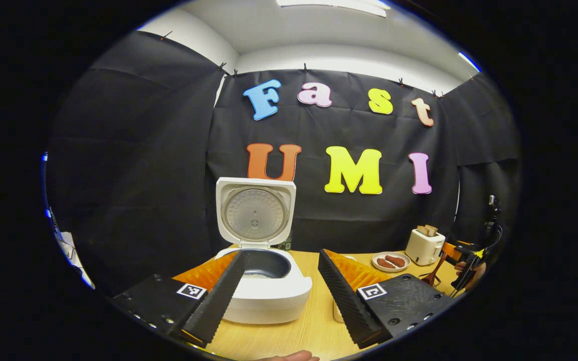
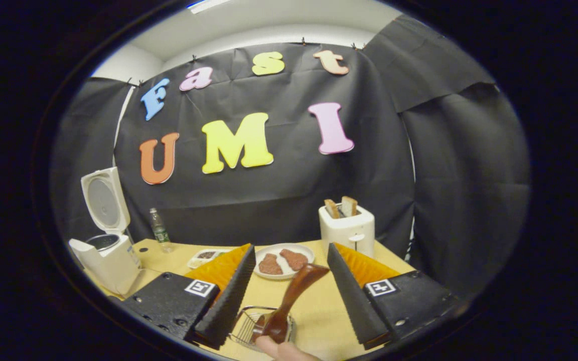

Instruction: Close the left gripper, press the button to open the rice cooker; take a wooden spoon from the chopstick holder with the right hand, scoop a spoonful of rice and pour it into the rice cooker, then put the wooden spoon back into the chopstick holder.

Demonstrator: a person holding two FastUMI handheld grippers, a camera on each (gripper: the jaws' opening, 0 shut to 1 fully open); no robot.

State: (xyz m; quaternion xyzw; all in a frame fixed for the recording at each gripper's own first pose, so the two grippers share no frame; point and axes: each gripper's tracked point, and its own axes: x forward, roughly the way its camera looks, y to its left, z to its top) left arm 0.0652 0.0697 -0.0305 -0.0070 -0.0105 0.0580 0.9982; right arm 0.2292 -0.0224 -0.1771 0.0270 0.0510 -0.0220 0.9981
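The wooden spoon point(image 2: 289, 296) is being left in the chopstick holder point(image 2: 249, 326), seemingly returned; both jaws are being held spread.

In the right gripper view, the chopstick holder point(image 2: 264, 326) is cut off at the bottom edge, its base unseen; the wooden spoon point(image 2: 289, 301) hides its bowl inside; at lower left the rice cooker point(image 2: 111, 255) shows no legible contents; a fingertip point(image 2: 281, 350) is cropped.
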